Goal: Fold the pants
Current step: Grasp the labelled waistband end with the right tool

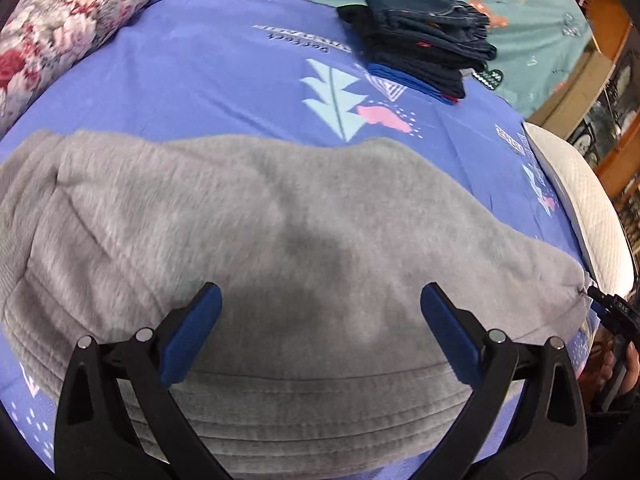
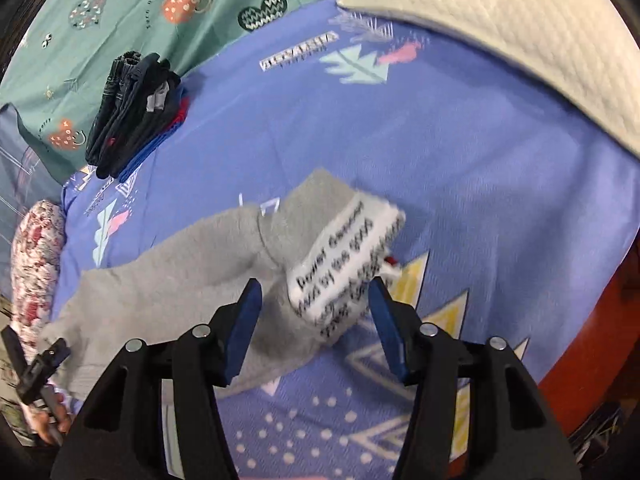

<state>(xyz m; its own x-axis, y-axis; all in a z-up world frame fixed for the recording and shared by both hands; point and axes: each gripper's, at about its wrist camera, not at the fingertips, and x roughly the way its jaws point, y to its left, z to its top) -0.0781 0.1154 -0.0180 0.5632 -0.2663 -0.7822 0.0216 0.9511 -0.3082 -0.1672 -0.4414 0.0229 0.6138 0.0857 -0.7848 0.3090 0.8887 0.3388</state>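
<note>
Grey sweatpants [image 1: 280, 216] lie spread sideways across the blue patterned bedsheet [image 1: 208, 80]. My left gripper [image 1: 320, 296] hovers open above the ribbed waistband near the front, nothing between its blue pads. In the right wrist view, the far end of the pants [image 2: 224, 264] carries a white label with black writing [image 2: 344, 264]. That end lies between the jaws of my right gripper [image 2: 315, 286], which stands open; a gap shows beside the right pad. The right gripper [image 1: 598, 296] also shows at the pants' right tip, and the left gripper [image 2: 56, 350] at the lower left, held by a hand.
A stack of folded dark clothes [image 1: 424, 36] sits at the back on the blue sheet, by a teal printed sheet [image 2: 120, 8]. A floral pillow [image 1: 60, 28] lies far left. A white quilted pad [image 2: 520, 52] borders the right edge.
</note>
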